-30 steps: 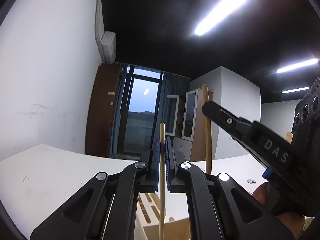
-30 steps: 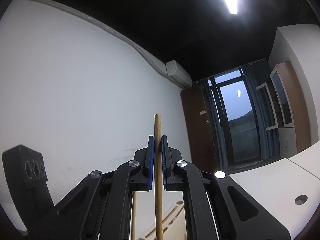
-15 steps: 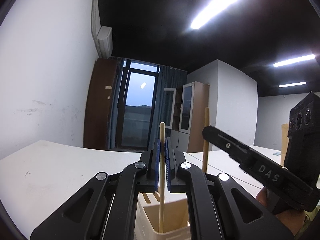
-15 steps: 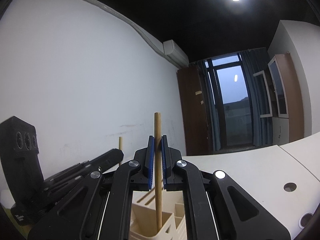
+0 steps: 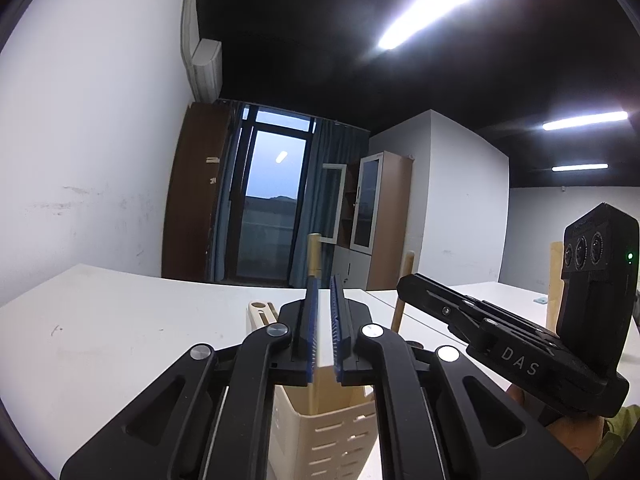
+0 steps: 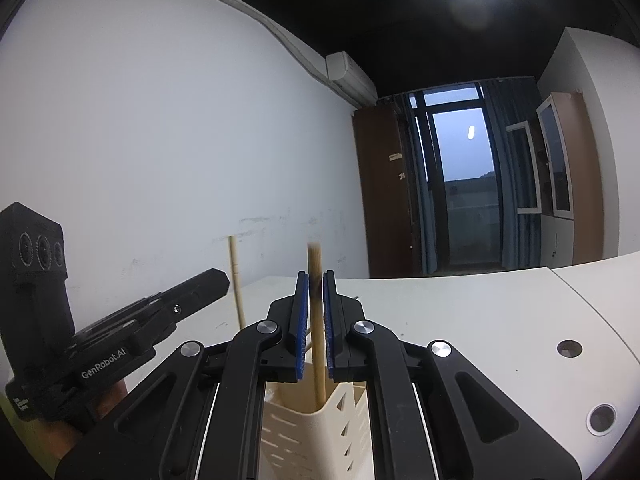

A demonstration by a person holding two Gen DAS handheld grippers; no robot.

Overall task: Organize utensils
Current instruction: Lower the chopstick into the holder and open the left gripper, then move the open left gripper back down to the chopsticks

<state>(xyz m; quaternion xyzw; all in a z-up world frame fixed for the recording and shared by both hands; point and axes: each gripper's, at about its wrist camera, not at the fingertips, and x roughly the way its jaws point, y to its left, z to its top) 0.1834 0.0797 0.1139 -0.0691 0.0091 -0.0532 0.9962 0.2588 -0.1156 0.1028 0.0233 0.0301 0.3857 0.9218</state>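
Both grippers, left (image 5: 324, 320) and right (image 6: 315, 320), stand slightly parted, each freeing an upright chopstick (image 6: 317, 320) between its jaws into the slotted holder (image 6: 320, 432) below.

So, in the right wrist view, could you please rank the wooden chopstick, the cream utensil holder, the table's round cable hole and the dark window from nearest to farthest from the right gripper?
1. Wooden chopstick: between the right gripper fingers.
2. Cream utensil holder: just below.
3. Round cable hole: on the table, right.
4. Dark window: far wall, right.
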